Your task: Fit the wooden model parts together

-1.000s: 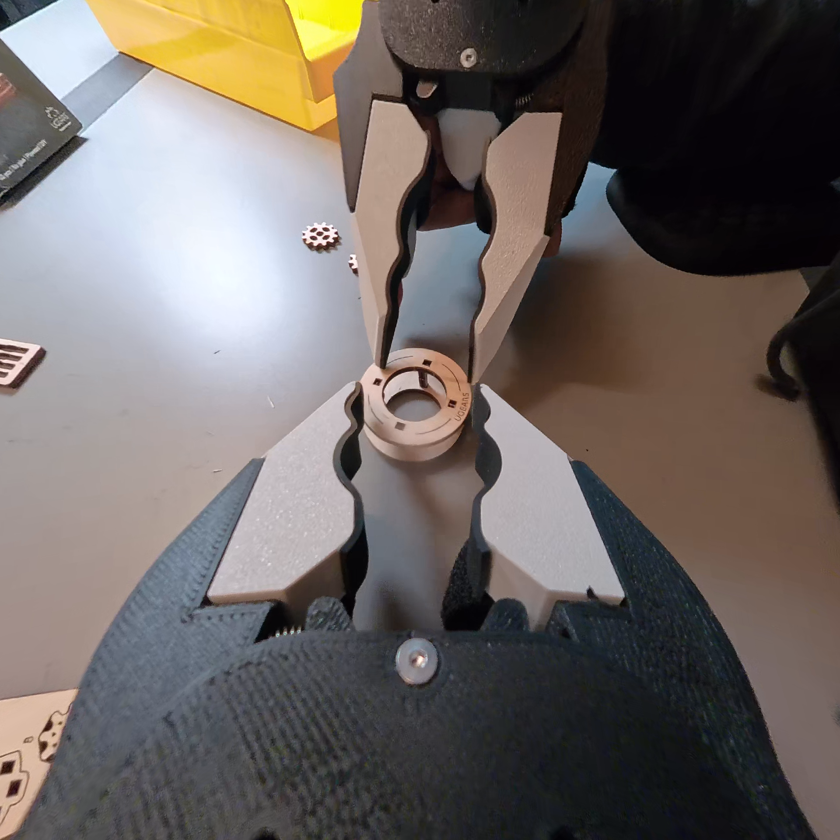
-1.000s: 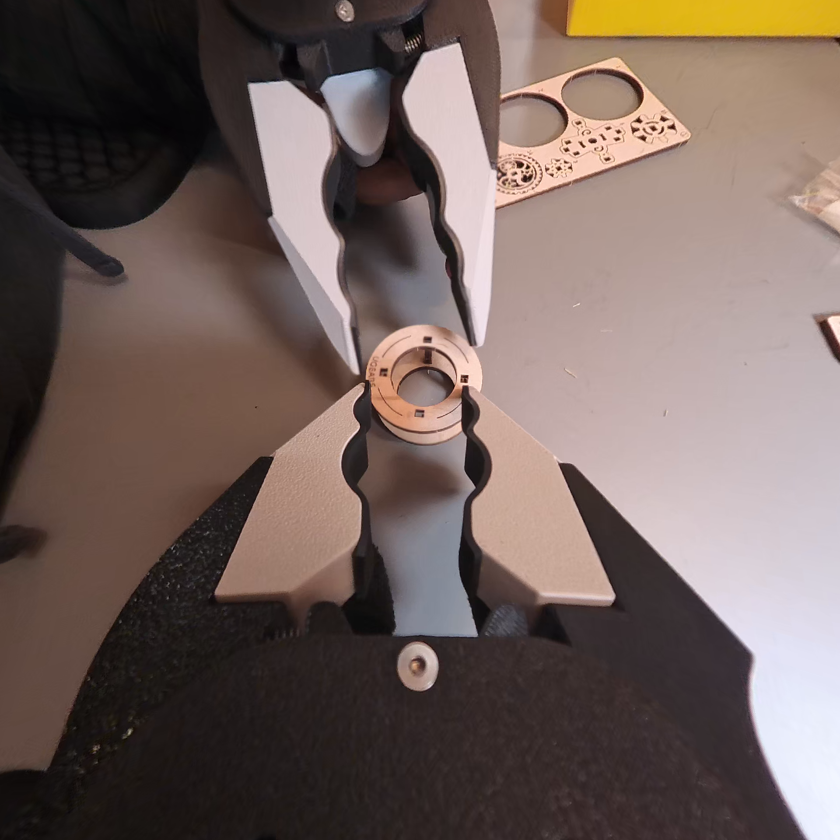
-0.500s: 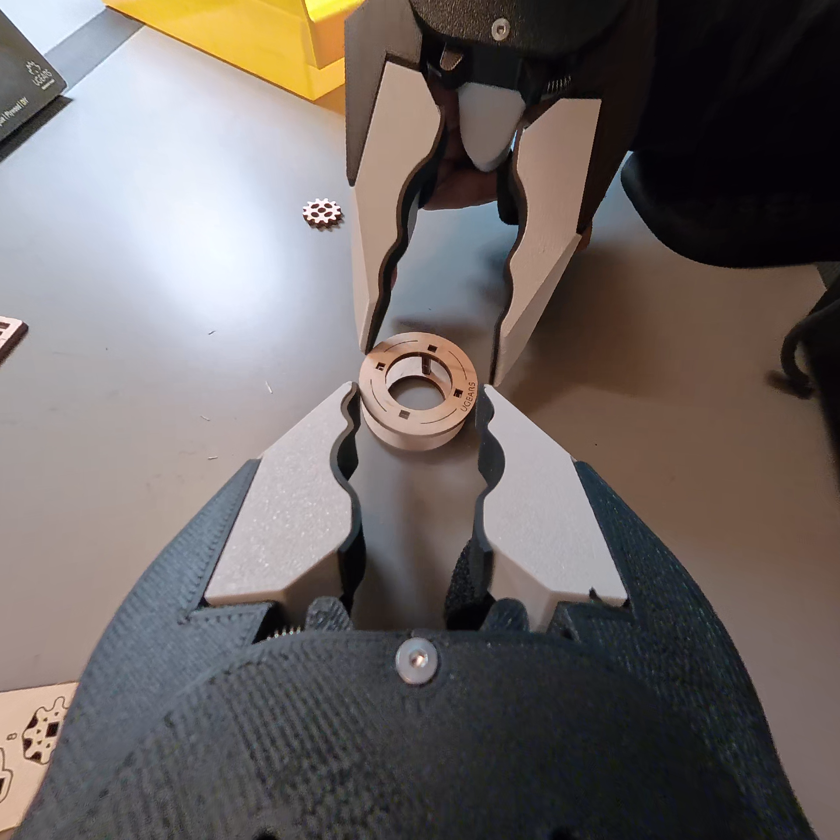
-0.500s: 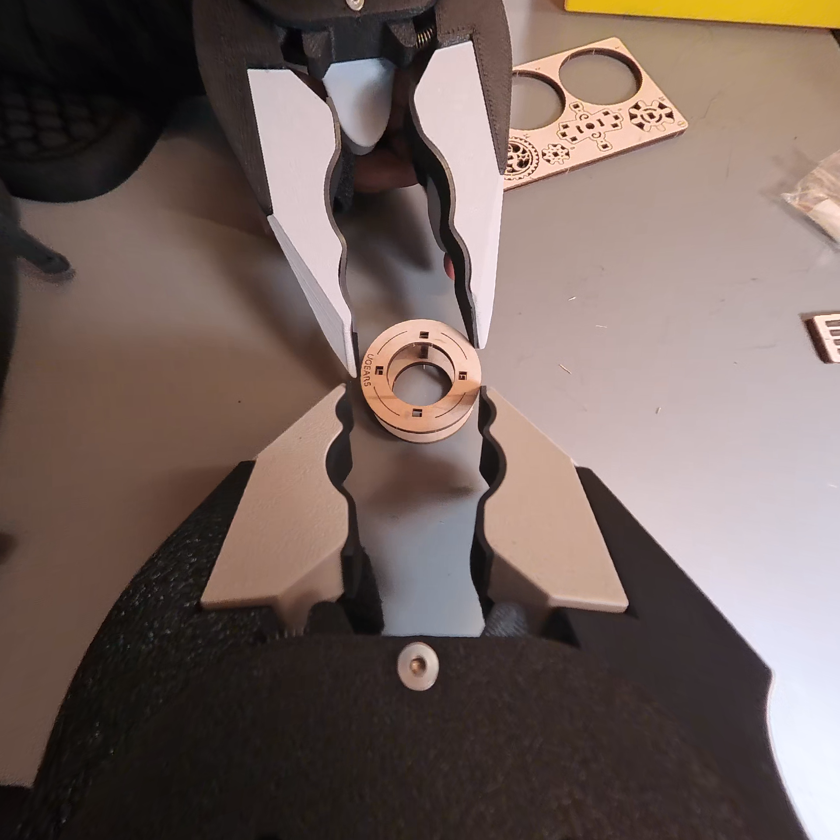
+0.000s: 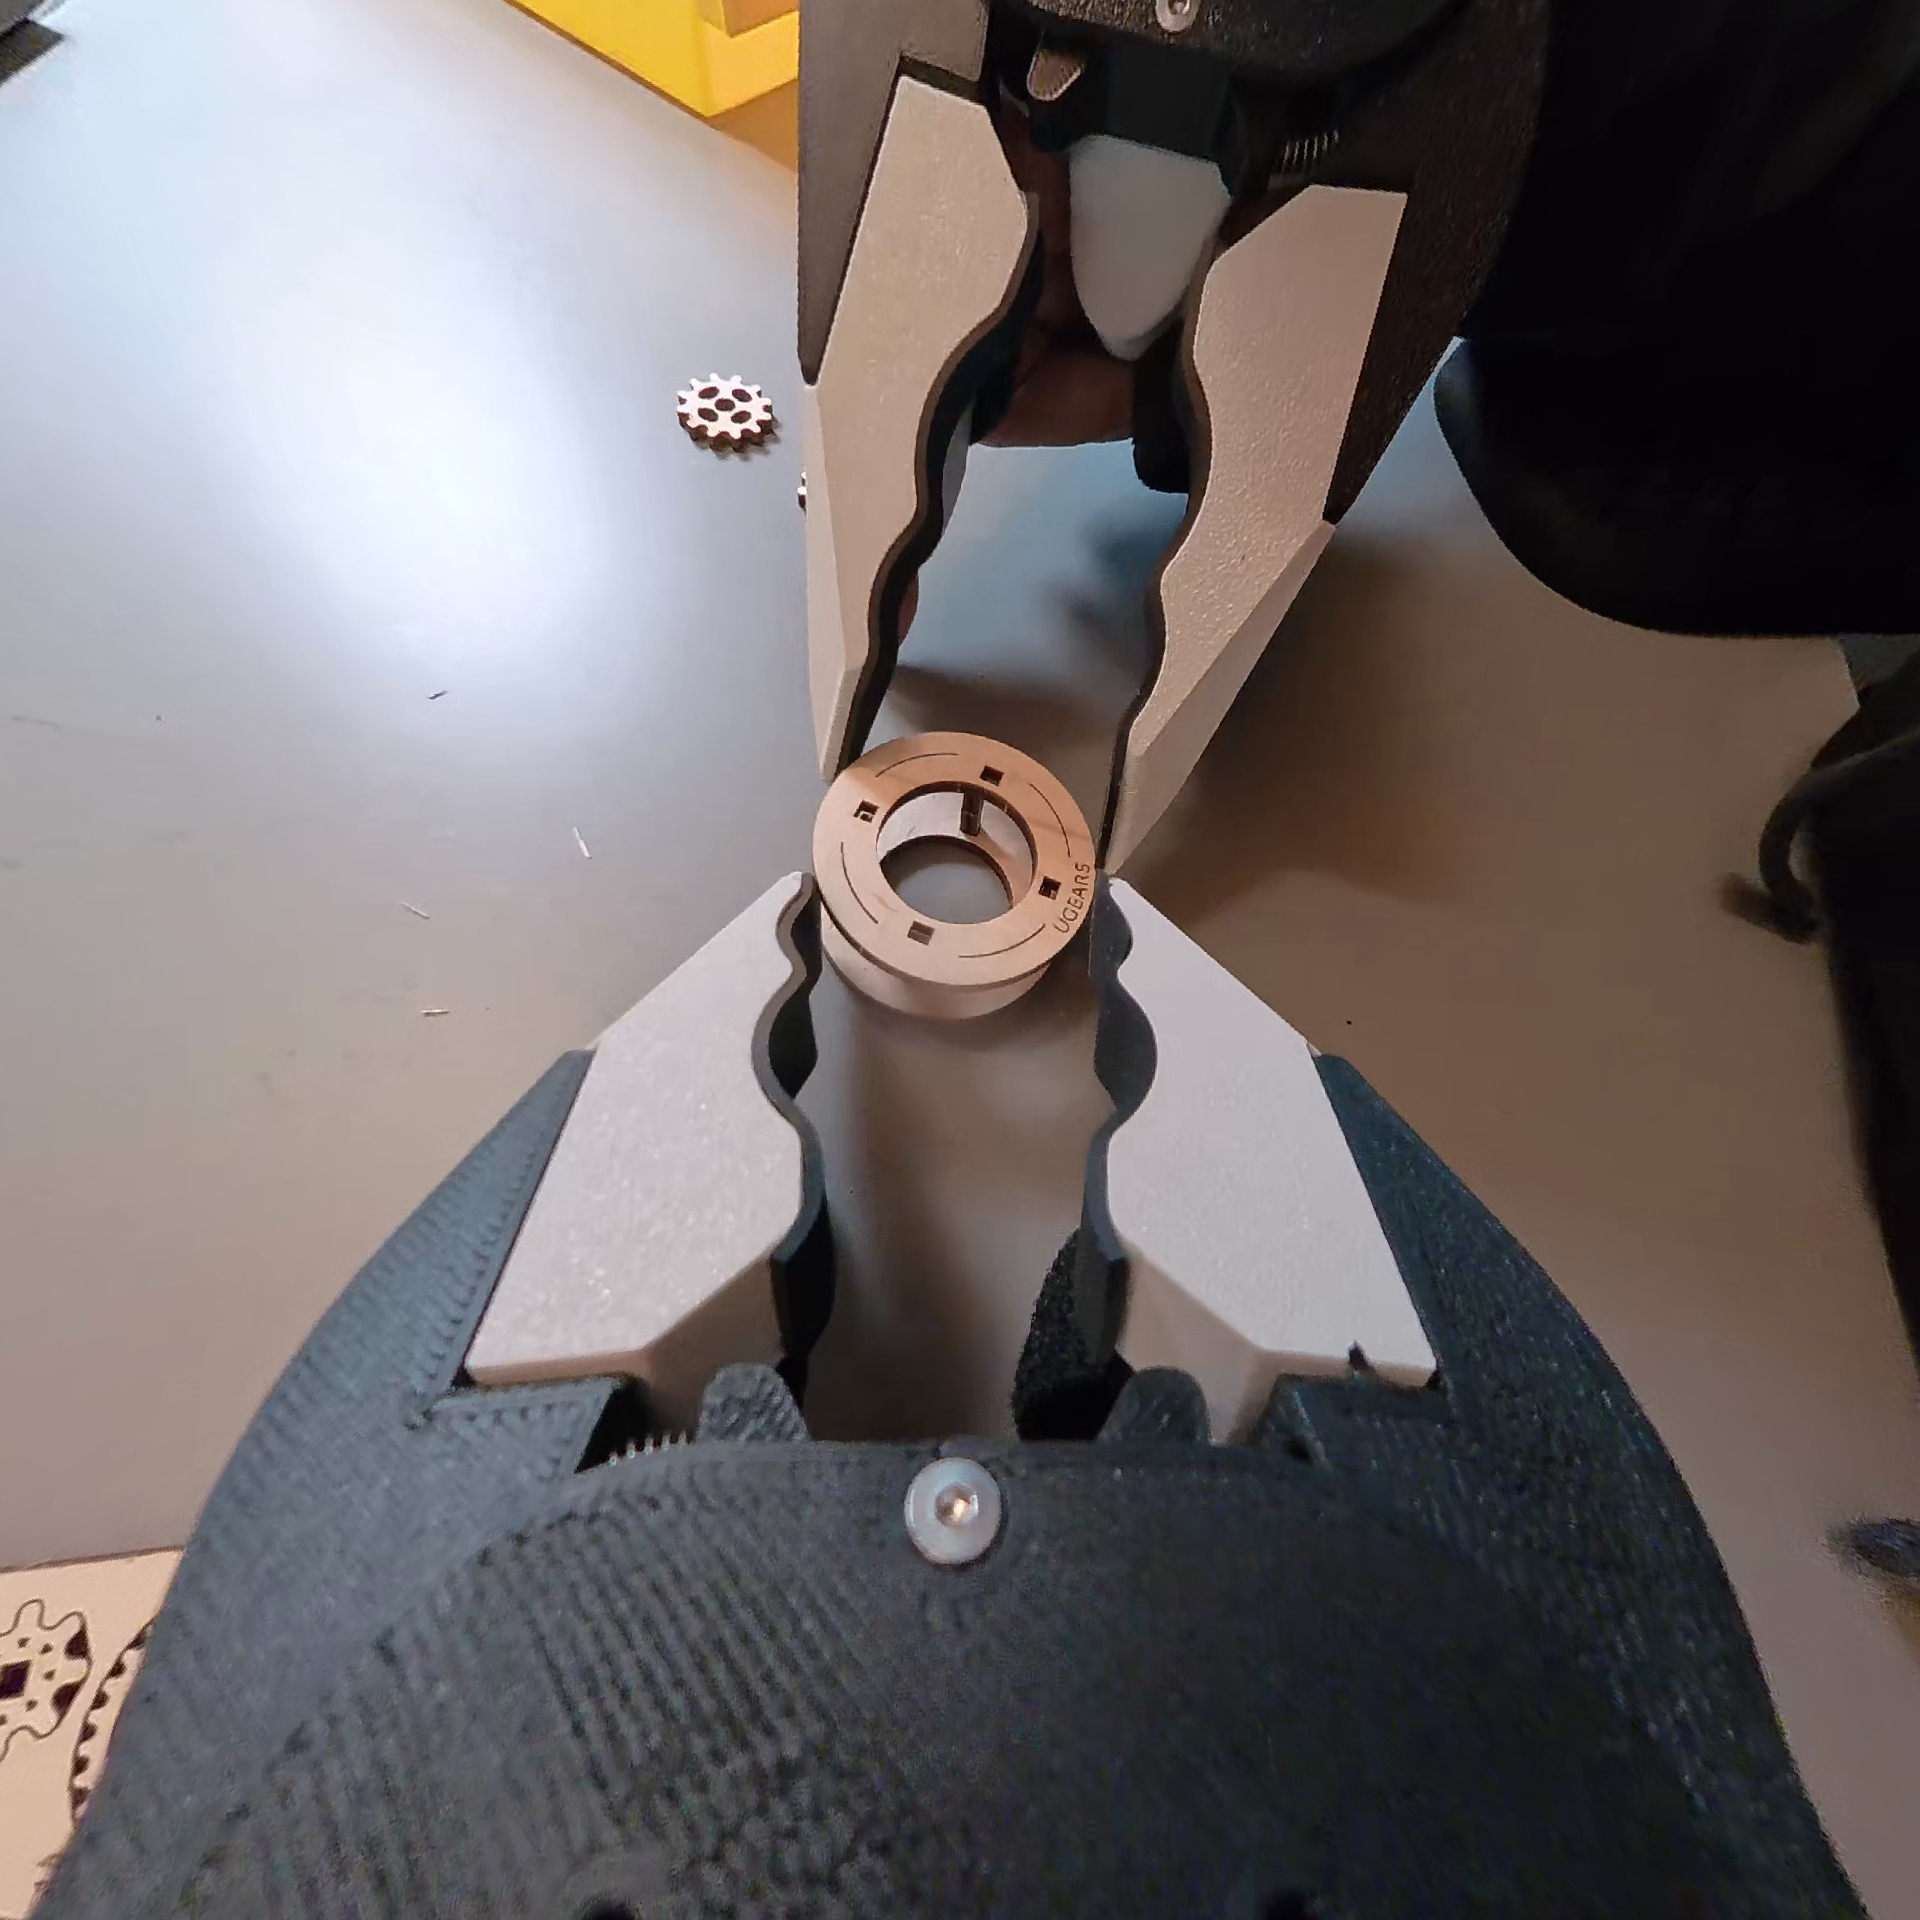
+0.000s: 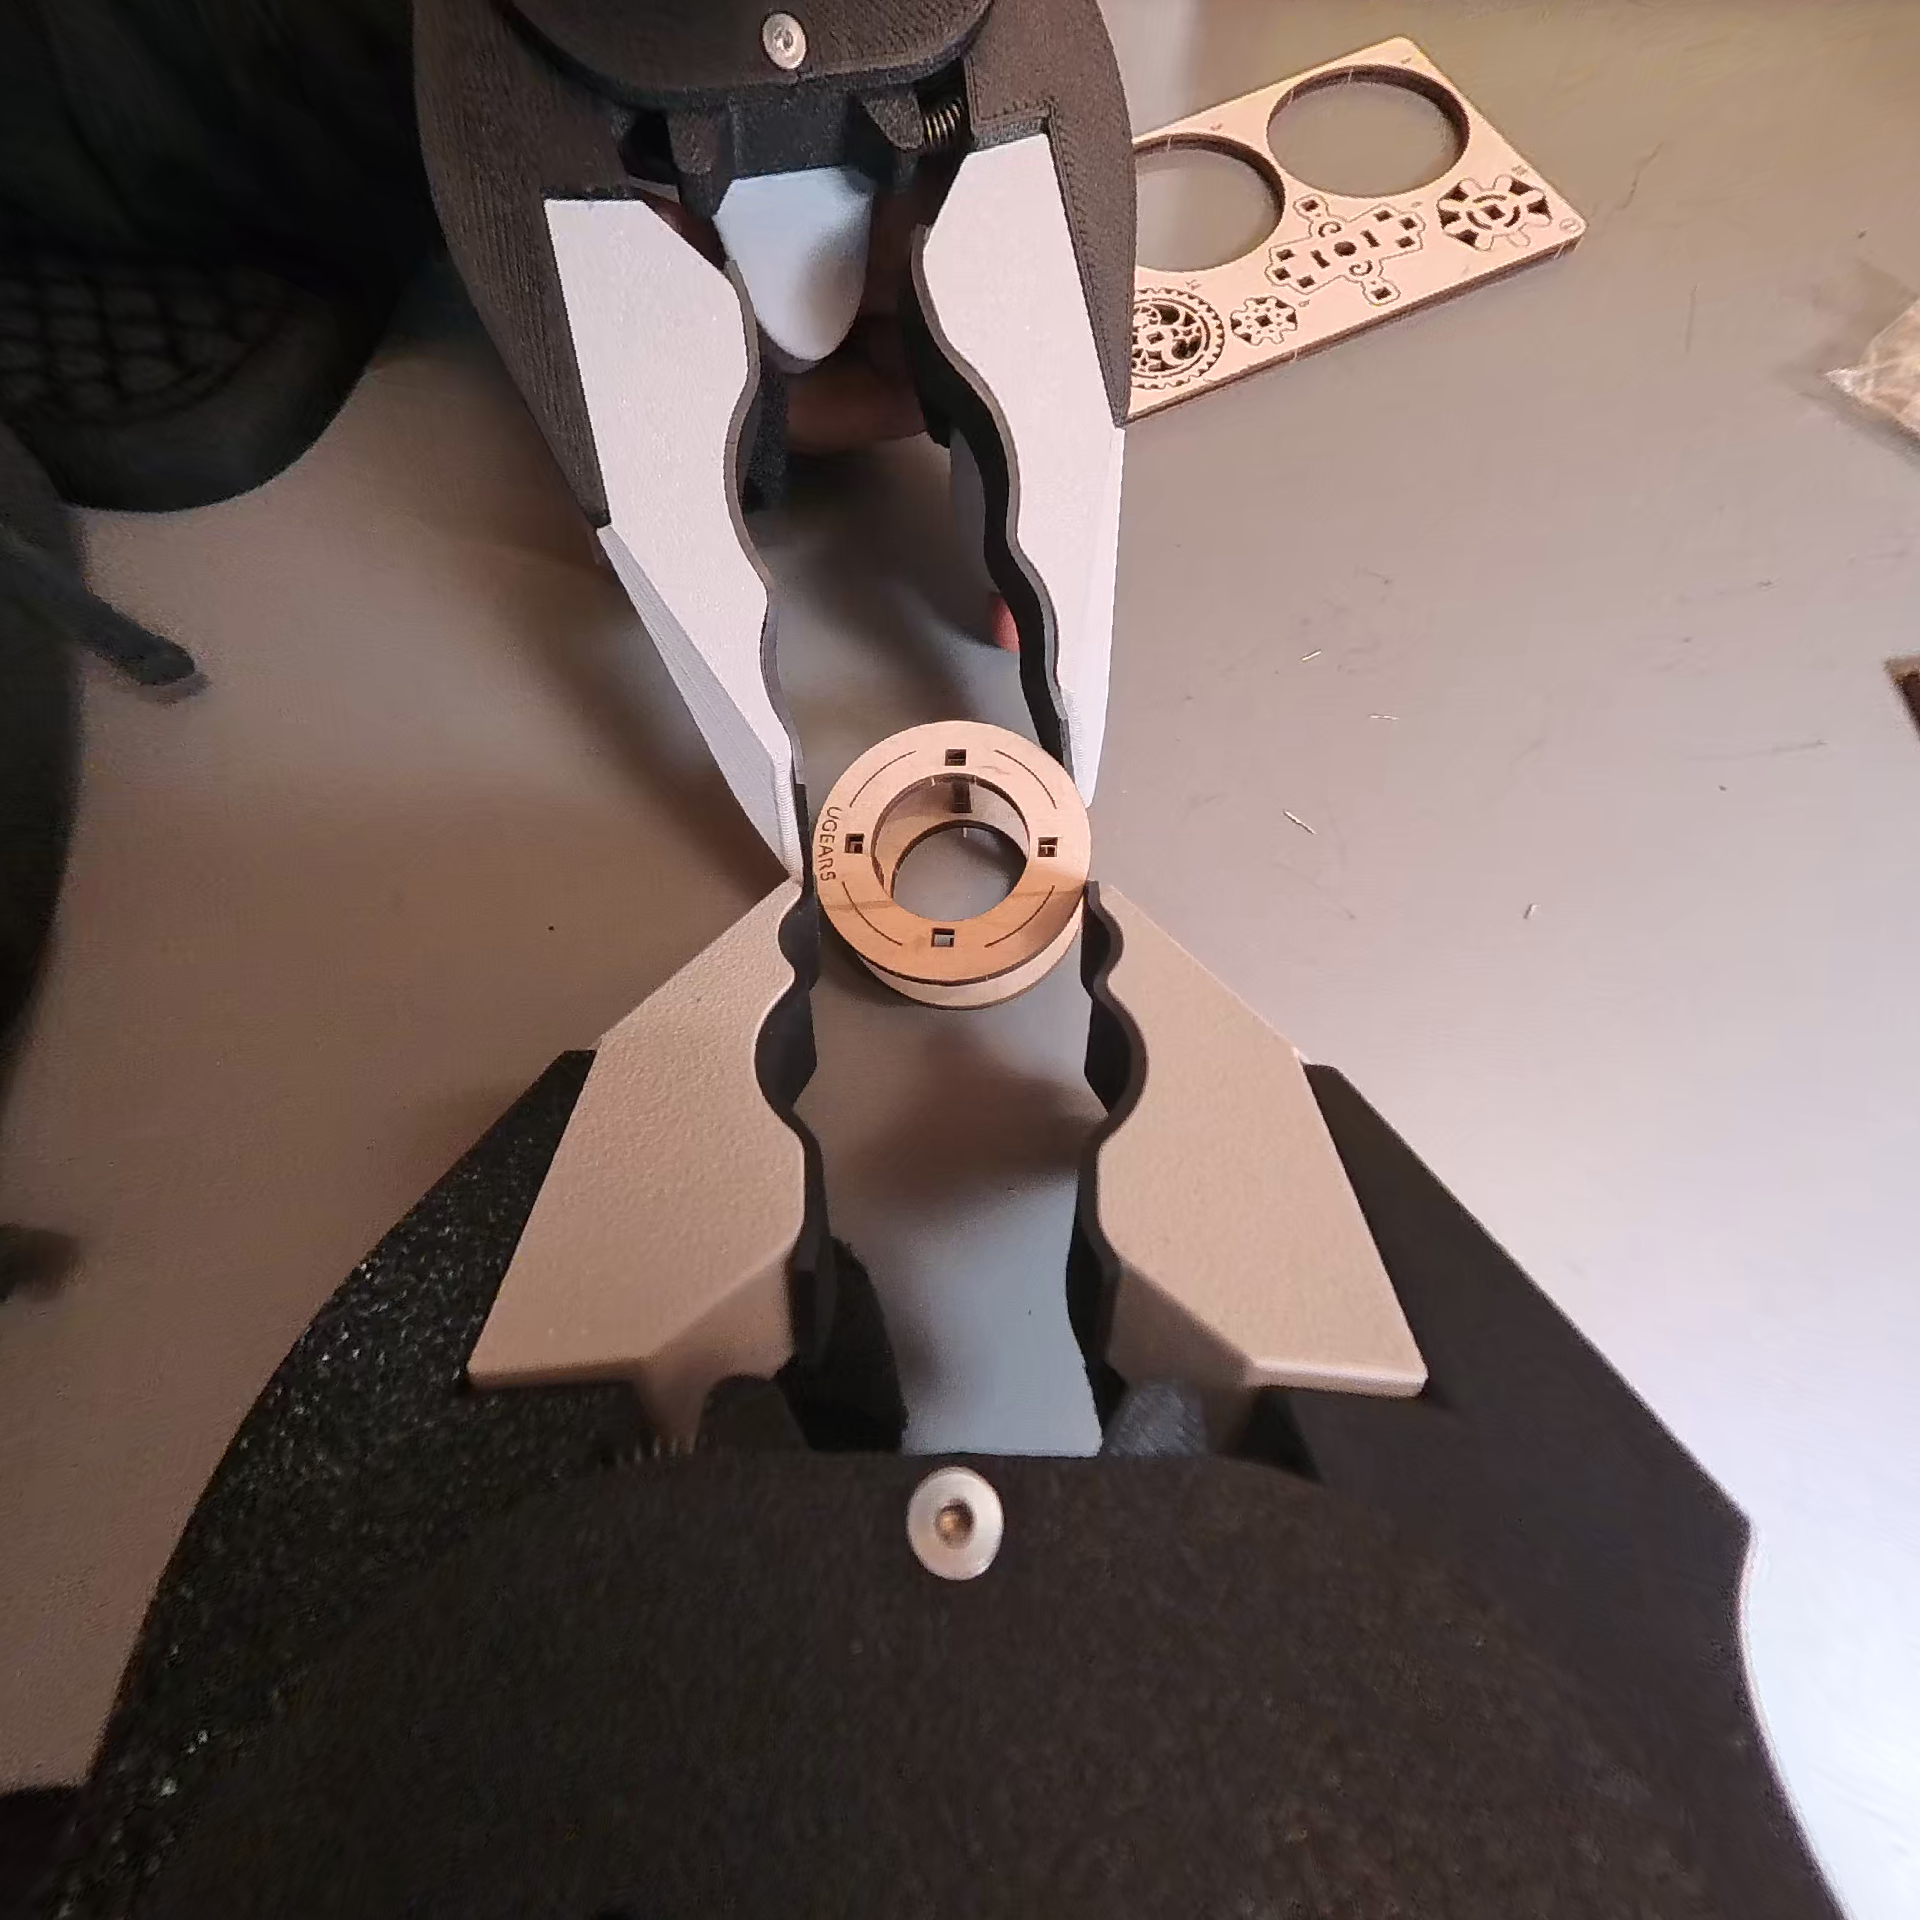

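Note:
A wooden ring assembly [image 5: 966, 951], two stacked discs with a round hole, sits low over the grey table between both grippers. My left gripper [image 5: 951, 899] is shut on its near side, pads touching both edges. My right gripper [image 5: 982, 800] faces it from the far side, its fingertips close around the ring's far edge with a small gap. In the right wrist view the ring [image 6: 997, 940] lies between my right gripper's [image 6: 945, 904] tips, and the left gripper [image 6: 935, 831] comes in from above. I cannot tell if the ring touches the table.
A small wooden gear [image 5: 724, 412] lies on the table to the left, with a yellow bin [image 5: 665, 42] behind it. A wooden sheet with cut-out parts [image 6: 1351, 239] lies at the back right, near a plastic bag [image 6: 1891, 384]. A dark sleeve [image 5: 1714, 312] is behind the right gripper. Only a small space, under 4 cm, lies between the two pairs of fingers.
My right gripper let go of the ring and opened, then narrowed a little around it. My left gripper's fingers widened slightly and the ring now sits nearer its tips.

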`<state>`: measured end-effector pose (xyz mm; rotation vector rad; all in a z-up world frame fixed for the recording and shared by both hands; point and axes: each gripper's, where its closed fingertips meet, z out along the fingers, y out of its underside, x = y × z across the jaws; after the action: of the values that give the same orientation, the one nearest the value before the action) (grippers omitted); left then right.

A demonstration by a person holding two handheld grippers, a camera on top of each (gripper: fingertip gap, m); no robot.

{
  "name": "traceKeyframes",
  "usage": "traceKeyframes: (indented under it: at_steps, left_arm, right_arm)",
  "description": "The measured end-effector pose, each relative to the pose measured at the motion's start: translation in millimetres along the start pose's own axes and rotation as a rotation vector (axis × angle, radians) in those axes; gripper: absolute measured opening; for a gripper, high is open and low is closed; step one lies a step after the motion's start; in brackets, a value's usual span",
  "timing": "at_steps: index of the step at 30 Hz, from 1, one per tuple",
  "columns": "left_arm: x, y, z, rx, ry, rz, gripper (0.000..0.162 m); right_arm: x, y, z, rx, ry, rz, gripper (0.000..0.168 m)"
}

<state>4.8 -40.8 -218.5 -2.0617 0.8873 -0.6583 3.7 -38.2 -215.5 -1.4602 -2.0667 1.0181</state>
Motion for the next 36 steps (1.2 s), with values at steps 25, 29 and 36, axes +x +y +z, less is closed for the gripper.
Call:
traceKeyframes:
  at_steps: [25,29,36]
  left_arm:
    - [7,-12,-10,0.064,0.014,0.059,0.045]
    - [11,-17,-15,0.102,0.054,0.038,0.049]
    - [6,-8,-10,0.060,0.040,0.018,0.055]
  right_arm:
    - [-8,-12,-7,0.046,-0.016,-0.027,0.044]
    - [-7,-13,-9,0.055,-0.029,0.003,0.051]
    - [-7,-5,-1,0.009,-0.022,0.000,0.057]
